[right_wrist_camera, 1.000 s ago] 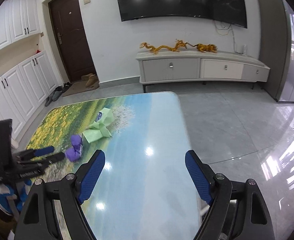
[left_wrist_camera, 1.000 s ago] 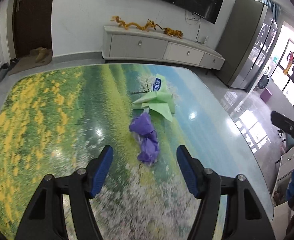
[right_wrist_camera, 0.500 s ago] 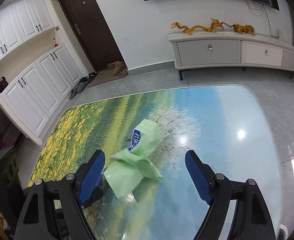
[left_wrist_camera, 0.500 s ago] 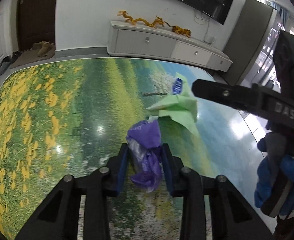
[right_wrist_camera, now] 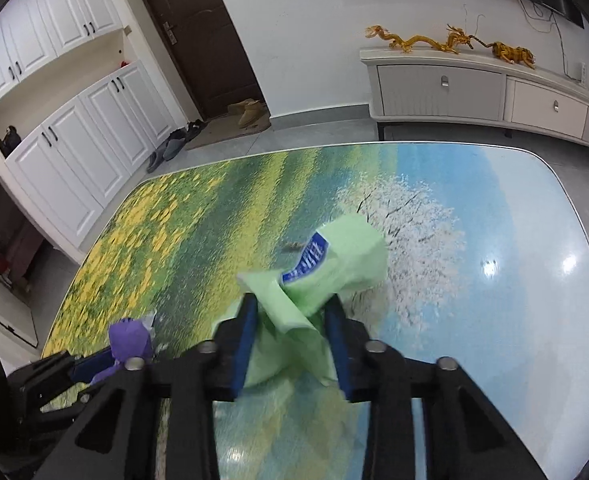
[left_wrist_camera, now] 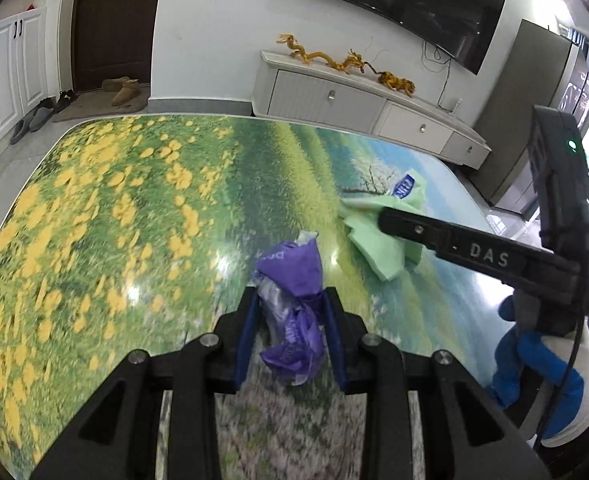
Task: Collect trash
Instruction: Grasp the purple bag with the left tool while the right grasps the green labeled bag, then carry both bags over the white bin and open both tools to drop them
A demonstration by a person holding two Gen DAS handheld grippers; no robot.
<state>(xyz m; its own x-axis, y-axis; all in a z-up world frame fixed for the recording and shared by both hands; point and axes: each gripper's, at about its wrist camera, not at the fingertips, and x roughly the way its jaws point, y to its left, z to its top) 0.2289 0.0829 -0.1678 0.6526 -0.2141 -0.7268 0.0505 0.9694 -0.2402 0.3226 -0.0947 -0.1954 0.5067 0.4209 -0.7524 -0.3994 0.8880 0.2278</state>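
Note:
A crumpled purple wrapper (left_wrist_camera: 290,264) sits between the blue pads of my left gripper (left_wrist_camera: 290,298), which is shut on it just above the printed tabletop (left_wrist_camera: 114,220). To its right, a pale green wrapper (right_wrist_camera: 346,252) with a blue label is pinched at its near end by my right gripper (right_wrist_camera: 292,300). The right jaws are closing, and their pads press on the green plastic. In the left wrist view the green wrapper (left_wrist_camera: 374,244) lies under the right gripper's (left_wrist_camera: 390,218) black finger. In the right wrist view the purple wrapper (right_wrist_camera: 128,336) and the left gripper (right_wrist_camera: 90,360) show at the lower left.
The table's rounded far edge (right_wrist_camera: 374,145) faces a white TV cabinet (left_wrist_camera: 334,96) with golden dragon figures. A blue-gloved hand (left_wrist_camera: 534,360) holds the right tool. White cupboards (right_wrist_camera: 74,148) and shoes on the floor are at the left.
The left jaws closed on the purple wrapper, then moved a little with it. The right gripper swung in from the table's right side, came down over the green wrapper and closed on it.

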